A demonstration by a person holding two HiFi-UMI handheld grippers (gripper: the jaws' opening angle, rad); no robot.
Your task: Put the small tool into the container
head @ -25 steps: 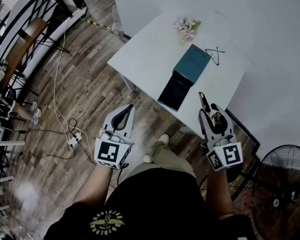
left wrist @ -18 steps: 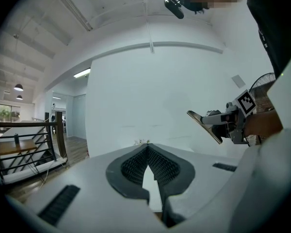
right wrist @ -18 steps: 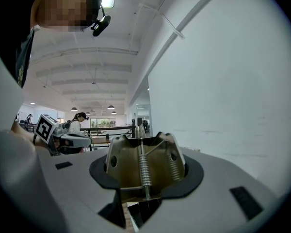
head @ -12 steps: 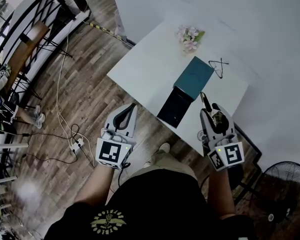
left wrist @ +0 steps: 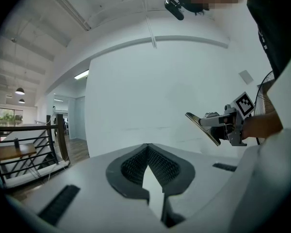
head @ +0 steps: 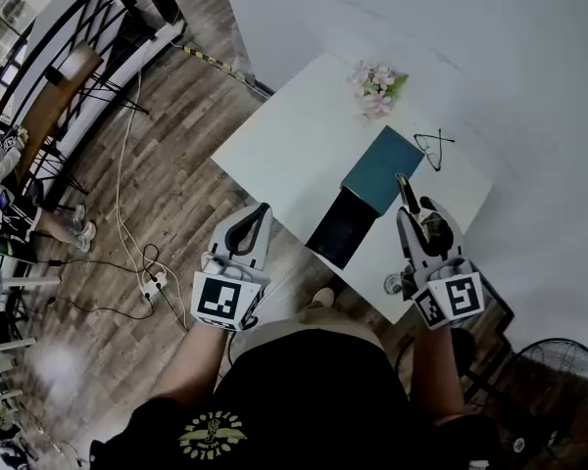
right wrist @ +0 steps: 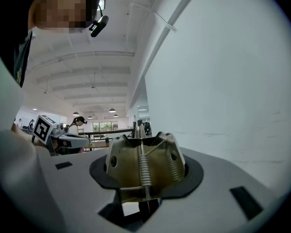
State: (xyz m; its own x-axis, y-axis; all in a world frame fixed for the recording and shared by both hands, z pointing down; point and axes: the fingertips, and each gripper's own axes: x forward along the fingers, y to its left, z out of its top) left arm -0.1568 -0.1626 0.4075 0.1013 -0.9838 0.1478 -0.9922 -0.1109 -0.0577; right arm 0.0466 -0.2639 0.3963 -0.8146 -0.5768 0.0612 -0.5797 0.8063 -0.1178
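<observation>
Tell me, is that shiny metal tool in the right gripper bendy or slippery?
Probably stiff, not bendy: the small tool looks like folded brass-coloured metal. Its coil springs suggest some parts could give when squeezed. The smooth metal might slip easily, though the right gripper holds it between its jaws.

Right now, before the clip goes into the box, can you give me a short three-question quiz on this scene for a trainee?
1. True or false: the left tool holds the metal clip.
2. What lies beside the teal box on the table? A glasses, B a cup, C a phone.
3. Fill in: the left tool's jaws are ____.
Key: 1 false, the right tool holds it; 2 A; 3 shut.
</observation>
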